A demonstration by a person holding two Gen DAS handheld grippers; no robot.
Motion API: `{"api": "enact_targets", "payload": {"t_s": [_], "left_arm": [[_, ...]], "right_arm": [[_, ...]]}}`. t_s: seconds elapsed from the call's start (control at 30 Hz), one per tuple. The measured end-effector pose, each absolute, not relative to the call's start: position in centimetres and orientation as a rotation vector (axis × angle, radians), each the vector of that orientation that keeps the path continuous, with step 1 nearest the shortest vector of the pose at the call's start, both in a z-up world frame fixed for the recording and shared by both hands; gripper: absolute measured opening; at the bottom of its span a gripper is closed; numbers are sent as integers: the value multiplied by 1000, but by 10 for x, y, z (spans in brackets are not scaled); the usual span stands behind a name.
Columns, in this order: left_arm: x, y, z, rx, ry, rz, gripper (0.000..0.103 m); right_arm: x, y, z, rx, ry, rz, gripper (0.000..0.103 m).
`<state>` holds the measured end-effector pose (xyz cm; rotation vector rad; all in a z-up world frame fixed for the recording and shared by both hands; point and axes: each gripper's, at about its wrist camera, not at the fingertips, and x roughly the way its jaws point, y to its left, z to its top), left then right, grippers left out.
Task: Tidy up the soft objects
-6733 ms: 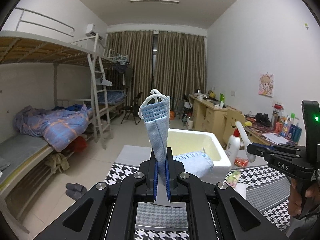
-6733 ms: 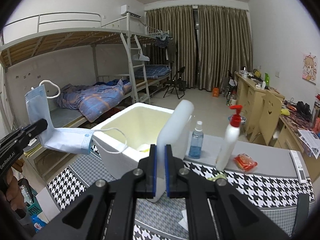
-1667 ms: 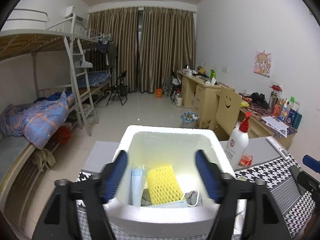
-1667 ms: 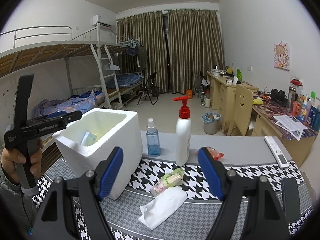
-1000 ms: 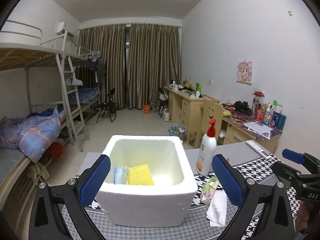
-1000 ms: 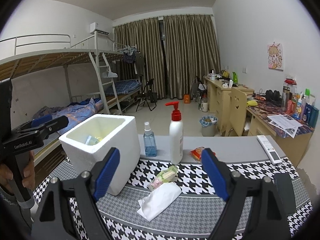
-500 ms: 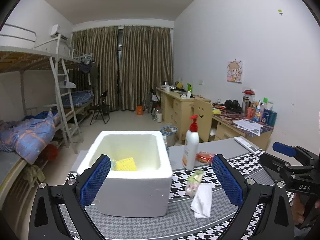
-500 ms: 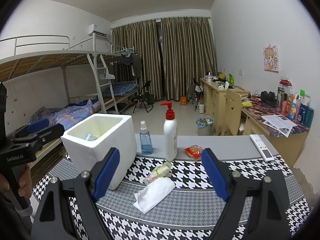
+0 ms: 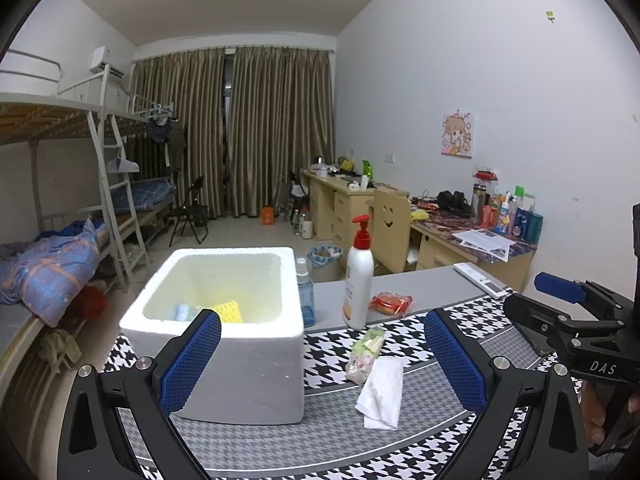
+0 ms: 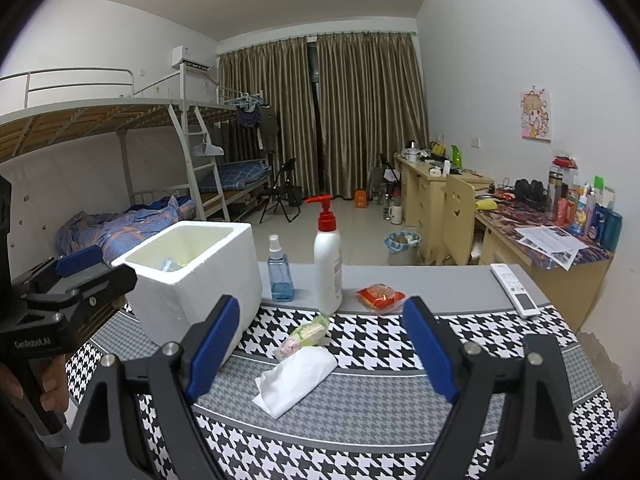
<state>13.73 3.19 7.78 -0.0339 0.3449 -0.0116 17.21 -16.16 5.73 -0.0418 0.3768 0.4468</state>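
Observation:
A white foam box [image 9: 236,344] [image 10: 188,280] stands on the houndstooth table cloth. Inside it lie a yellow net sponge [image 9: 229,310] and a blue face mask [image 9: 183,312]. A white folded tissue [image 9: 382,392] [image 10: 298,374] lies on the cloth to the right of the box, with a small clear packet of green and pink soft items [image 9: 366,350] [image 10: 306,334] just behind it. My left gripper [image 9: 320,360] is open and empty, drawn back from the box. My right gripper [image 10: 320,348] is open and empty, above the tissue.
A white pump bottle [image 10: 328,256] and a blue spray bottle [image 10: 280,272] stand behind the packet. A red snack packet [image 10: 380,296] and a white remote [image 10: 516,290] lie on the grey table top. Bunk beds stand left, desks right.
Both grippers let go of their soft items earlier and opened. Over the last second both have drawn back from the box, so more of the table shows.

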Motion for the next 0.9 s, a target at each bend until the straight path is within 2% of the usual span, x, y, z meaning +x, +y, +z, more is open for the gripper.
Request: {"api": "enact_targets", "payload": {"t_s": [0.9], "left_arm": [[163, -12, 38, -6, 455, -124, 102]], "right_arm": [[178, -188, 41, -31, 406, 384, 87]]}}
